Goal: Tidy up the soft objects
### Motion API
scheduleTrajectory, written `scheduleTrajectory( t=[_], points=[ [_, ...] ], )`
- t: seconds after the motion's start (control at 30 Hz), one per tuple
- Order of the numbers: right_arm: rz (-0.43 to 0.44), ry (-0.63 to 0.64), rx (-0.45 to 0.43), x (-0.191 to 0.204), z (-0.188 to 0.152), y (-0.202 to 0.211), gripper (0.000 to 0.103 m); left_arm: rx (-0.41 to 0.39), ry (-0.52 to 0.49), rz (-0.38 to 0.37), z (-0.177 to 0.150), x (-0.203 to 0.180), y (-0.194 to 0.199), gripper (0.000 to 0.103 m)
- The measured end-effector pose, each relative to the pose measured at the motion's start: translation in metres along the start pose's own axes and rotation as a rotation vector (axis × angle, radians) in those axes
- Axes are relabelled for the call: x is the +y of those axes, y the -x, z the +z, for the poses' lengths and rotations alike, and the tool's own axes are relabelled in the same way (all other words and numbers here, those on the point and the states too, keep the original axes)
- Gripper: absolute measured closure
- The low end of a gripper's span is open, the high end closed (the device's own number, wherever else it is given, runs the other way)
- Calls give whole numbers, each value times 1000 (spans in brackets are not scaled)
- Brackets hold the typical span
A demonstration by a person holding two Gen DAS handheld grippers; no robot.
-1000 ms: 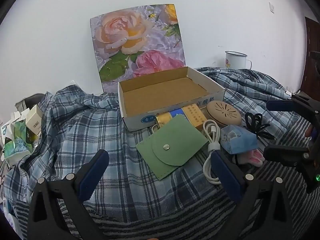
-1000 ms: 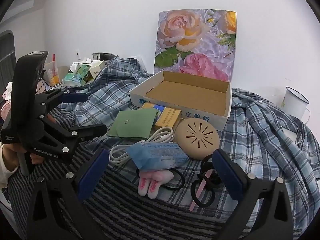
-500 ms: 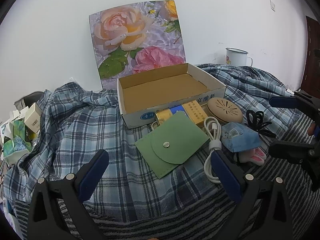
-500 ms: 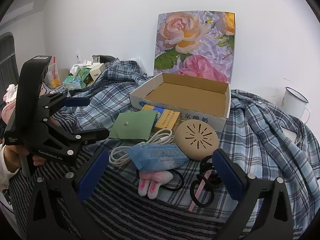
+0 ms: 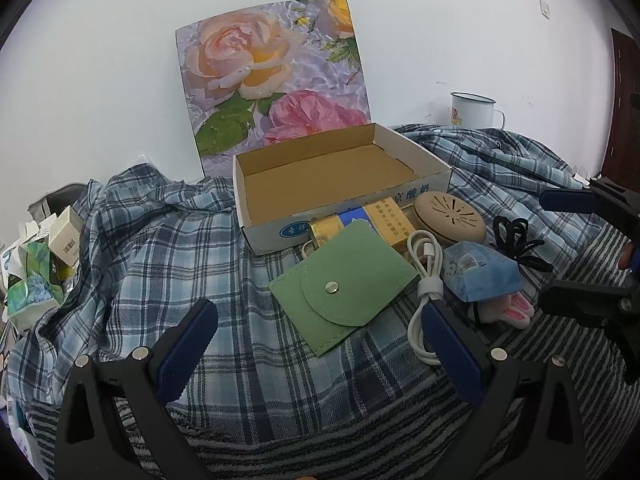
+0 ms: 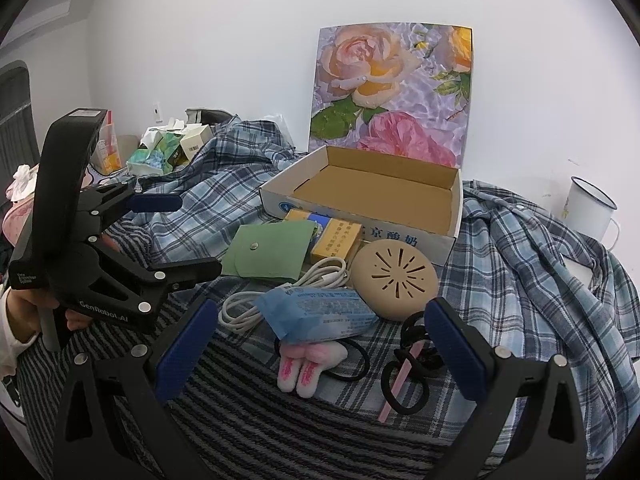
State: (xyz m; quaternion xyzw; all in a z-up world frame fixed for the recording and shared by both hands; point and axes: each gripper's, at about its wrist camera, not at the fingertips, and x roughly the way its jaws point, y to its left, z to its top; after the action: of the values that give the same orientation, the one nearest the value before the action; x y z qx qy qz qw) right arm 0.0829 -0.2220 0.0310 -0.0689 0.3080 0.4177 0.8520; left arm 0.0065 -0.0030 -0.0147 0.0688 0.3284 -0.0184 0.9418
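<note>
I'm holding my left gripper (image 5: pixel 320 338) spread wide, nothing between its fingers, hovering over the near edge of the plaid-covered bed (image 5: pixel 160 272). My right gripper (image 6: pixel 322 344) is also gaping apart and gripping nothing, hanging above the striped blanket (image 6: pixel 248 412) at the bed's near edge.

Just ahead of the right fingers, a pink bunny-ear hair tie (image 6: pixel 310 364) is lying beside black hair ties (image 6: pixel 404 380) with a pink stick across them. A blue tissue packet (image 6: pixel 320 314) is resting partly over the bunny piece, touching a coiled white cable (image 6: pixel 280 288). The green snap pouch (image 5: pixel 344 286) is lying flat just beyond my left fingers, its far corner overlapping a yellow-blue carton (image 5: pixel 372 220). A tan vented round case (image 6: pixel 394 280) is sitting against the front wall of the open cardboard box (image 5: pixel 436 182); its inside is showing bare cardboard, with the rose-printed lid (image 5: pixel 272 72) standing upright behind. A white enamel mug (image 5: pixel 474 110) is standing at the far right edge, by the wall.
</note>
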Motion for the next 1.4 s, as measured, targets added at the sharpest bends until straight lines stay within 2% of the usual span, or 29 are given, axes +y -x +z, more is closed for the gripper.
scheduleTrajectory(
  t=[1.4],
  points=[
    [6,-8,12,-1,1,-2,0,25,-35,2,2,-7,-3,0]
  ],
)
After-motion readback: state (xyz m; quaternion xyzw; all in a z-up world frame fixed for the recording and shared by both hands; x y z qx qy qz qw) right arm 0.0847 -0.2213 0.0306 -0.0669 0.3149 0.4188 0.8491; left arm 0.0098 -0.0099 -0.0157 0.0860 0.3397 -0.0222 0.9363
